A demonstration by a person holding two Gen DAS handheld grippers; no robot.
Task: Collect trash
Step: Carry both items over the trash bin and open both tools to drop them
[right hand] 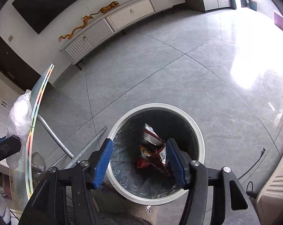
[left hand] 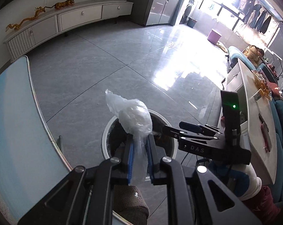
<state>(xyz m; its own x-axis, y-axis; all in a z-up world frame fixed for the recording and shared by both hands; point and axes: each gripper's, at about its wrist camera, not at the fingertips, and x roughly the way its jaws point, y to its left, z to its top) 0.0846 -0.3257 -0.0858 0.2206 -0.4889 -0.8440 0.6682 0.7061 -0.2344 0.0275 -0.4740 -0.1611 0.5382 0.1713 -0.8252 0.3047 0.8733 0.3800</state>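
The left tool [left hand: 140, 150] pinches a crumpled clear plastic bag [left hand: 134, 118] between its blue pads, the bag bulging above the fingertips and trailing down between them. It hangs over the near-left rim of the round white trash bin [left hand: 105, 136], which stands on the floor just beside the curved edge of the pale blue tabletop [left hand: 16, 112]. From the right wrist view the same bag [right hand: 19, 118] shows at far left, next to the tabletop's thin, colour-striped edge [right hand: 36, 116].

The right tool [right hand: 139, 161] is spread wide and holds nothing, its pads straddling the view down into the bin [right hand: 199, 131]. Inside, on a clear liner, lies a red snack wrapper [right hand: 152, 153]; it looks to lie below the right pad rather than in its grip. In the left wrist view the right tool [left hand: 171, 131] reaches in from the right over the bin's far side.

Metal table legs [right hand: 85, 150] cross close to the bin's left. Beyond the bin the grey tiled floor [left hand: 104, 65] runs open to a long white TV cabinet [left hand: 66, 20] carrying golden dragon figurines [left hand: 29, 18], with strong window glare on the right. A white counter [left hand: 257, 103] bounds the right side.
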